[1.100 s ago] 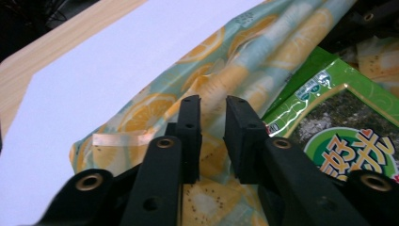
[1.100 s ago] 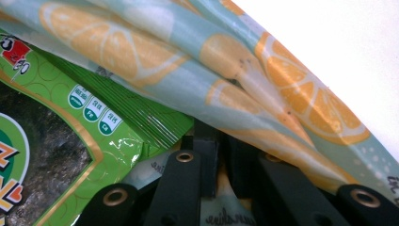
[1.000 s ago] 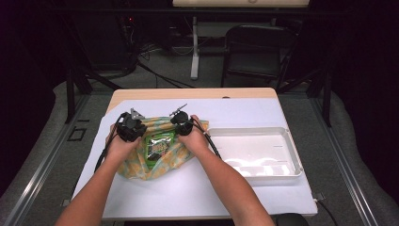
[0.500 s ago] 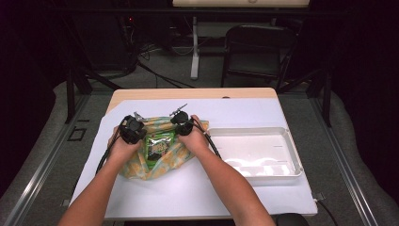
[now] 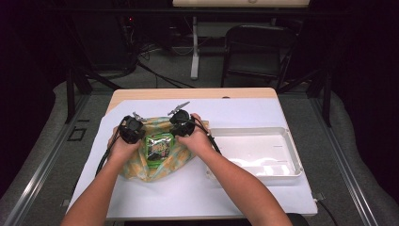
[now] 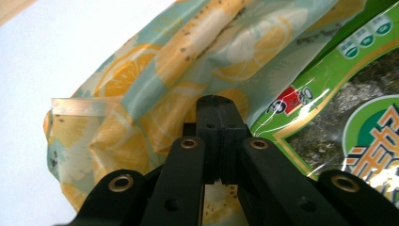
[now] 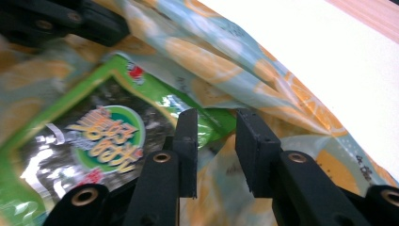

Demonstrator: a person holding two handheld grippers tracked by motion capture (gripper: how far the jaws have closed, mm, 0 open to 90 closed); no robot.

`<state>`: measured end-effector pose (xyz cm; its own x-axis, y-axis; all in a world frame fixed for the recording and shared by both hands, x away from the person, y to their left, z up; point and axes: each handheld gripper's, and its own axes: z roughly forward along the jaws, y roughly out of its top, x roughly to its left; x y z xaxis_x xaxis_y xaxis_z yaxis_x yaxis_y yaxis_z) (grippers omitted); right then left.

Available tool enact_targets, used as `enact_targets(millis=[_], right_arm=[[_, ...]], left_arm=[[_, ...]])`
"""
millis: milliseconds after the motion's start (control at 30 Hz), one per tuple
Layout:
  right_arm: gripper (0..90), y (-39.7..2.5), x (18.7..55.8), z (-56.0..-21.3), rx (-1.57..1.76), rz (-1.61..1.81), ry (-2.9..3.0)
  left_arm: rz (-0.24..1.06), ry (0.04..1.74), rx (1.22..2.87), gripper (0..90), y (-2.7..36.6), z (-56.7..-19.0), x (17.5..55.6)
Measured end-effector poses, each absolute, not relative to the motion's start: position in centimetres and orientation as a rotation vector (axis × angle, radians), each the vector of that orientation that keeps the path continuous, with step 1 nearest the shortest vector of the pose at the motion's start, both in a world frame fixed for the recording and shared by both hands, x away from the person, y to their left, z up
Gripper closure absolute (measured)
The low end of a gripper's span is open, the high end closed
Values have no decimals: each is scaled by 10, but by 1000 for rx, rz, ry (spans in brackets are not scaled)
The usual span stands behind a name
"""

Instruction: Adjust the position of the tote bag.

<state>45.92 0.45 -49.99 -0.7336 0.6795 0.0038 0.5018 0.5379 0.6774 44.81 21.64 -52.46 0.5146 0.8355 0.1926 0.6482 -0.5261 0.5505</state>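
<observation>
A lemon-print bag [image 5: 155,165] lies on the white sheet, with a green snack packet [image 5: 157,147] at its mouth. My left gripper [image 5: 131,129] sits at the bag's left edge. In the left gripper view its jaws [image 6: 217,113] are pressed together on a fold of the bag [image 6: 141,94], with the green packet [image 6: 339,108] just to their right. My right gripper [image 5: 181,123] is at the bag's far right side. Its jaws [image 7: 216,141] stand open, with the corner of the packet [image 7: 94,127] and the bag's fabric [image 7: 282,99] in the gap.
A white tray [image 5: 287,153] stands to the right of the bag, close to the right forearm. The white sheet [image 5: 244,113] covers most of the wooden table [image 5: 188,93]. A dark chair [image 5: 256,52] stands beyond the far edge.
The left gripper has drifted slightly toward the person. The right gripper, the bag and the packet stay about where they were.
</observation>
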Motion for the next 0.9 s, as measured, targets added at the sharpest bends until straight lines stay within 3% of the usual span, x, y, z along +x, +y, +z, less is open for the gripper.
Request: enact_targets(millis=[200, 900], right_arm=[[695, -2, 452, -488, 968, 991, 2513], [697, -7, 436, -500, 935, 952, 2576]], left_arm=[[630, 1220, 2315, 872, 218, -515, 442], [586, 1144, 2269, 805, 222, -493, 405]])
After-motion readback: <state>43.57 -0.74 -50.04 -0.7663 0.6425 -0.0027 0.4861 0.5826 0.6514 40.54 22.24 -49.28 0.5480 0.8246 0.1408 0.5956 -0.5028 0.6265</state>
